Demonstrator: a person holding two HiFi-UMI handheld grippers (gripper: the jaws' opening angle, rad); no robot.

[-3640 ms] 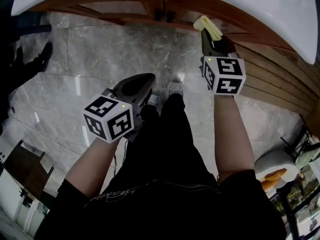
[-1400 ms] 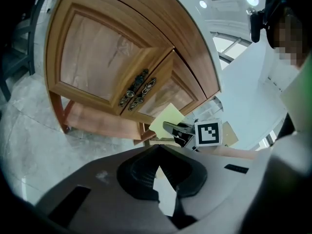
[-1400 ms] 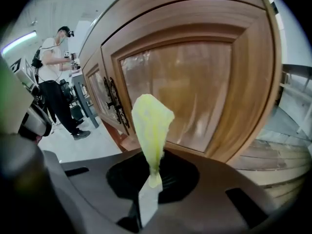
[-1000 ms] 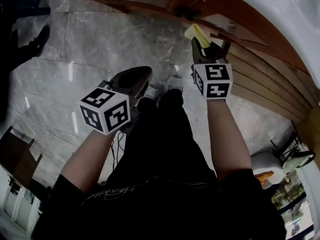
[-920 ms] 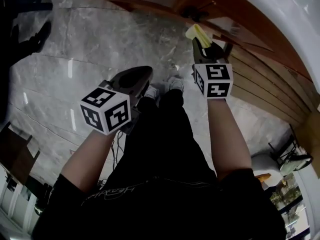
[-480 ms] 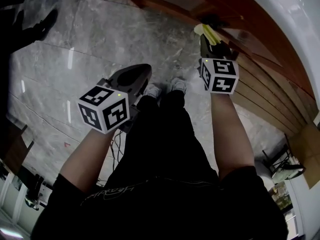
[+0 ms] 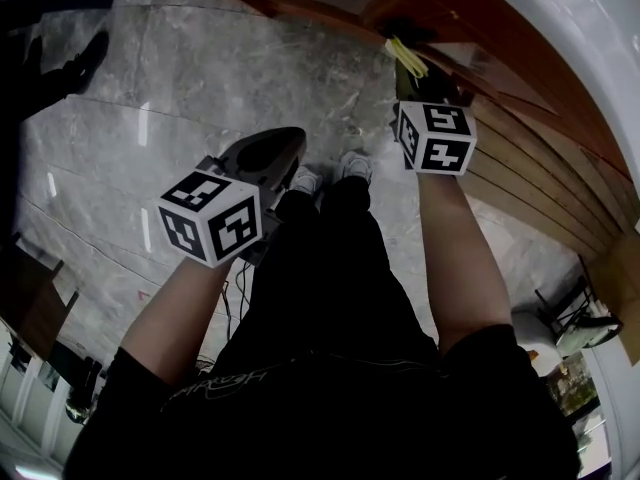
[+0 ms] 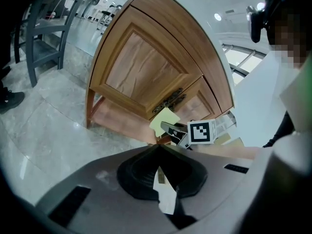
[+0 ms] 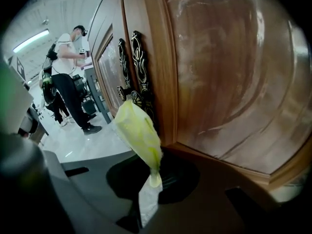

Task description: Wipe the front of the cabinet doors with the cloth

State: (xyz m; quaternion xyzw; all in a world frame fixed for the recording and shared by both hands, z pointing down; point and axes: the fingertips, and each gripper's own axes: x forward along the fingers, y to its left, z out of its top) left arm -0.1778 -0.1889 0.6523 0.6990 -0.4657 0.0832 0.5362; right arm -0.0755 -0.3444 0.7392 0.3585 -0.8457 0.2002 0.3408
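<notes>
The wooden cabinet (image 8: 141, 67) has two panelled doors with dark ornate handles (image 9: 136, 67) at the centre seam. My right gripper (image 9: 155, 177) is shut on a yellow cloth (image 9: 139, 133), which stands up from the jaws right beside the handles and the right door (image 9: 224, 72). I cannot tell if the cloth touches the wood. In the head view the cloth (image 7: 405, 56) reaches the door fronts at the top, ahead of the right gripper (image 7: 412, 80). My left gripper (image 7: 275, 158) hangs lower over the floor, shut and empty, with its jaw tips (image 8: 158, 150) pointing at the cabinet.
A white countertop (image 7: 580, 28) overhangs the cabinet. Grey marble floor (image 7: 200, 88) lies below, with my shoes (image 7: 325, 173) near the cabinet base. Slatted wood panelling (image 7: 540, 178) runs to the right. A dark chair (image 8: 44, 33) stands left of the cabinet. A person (image 9: 68, 77) stands further back.
My right gripper has carried the cloth forward and up to the door handles. The left gripper has stayed where it was.
</notes>
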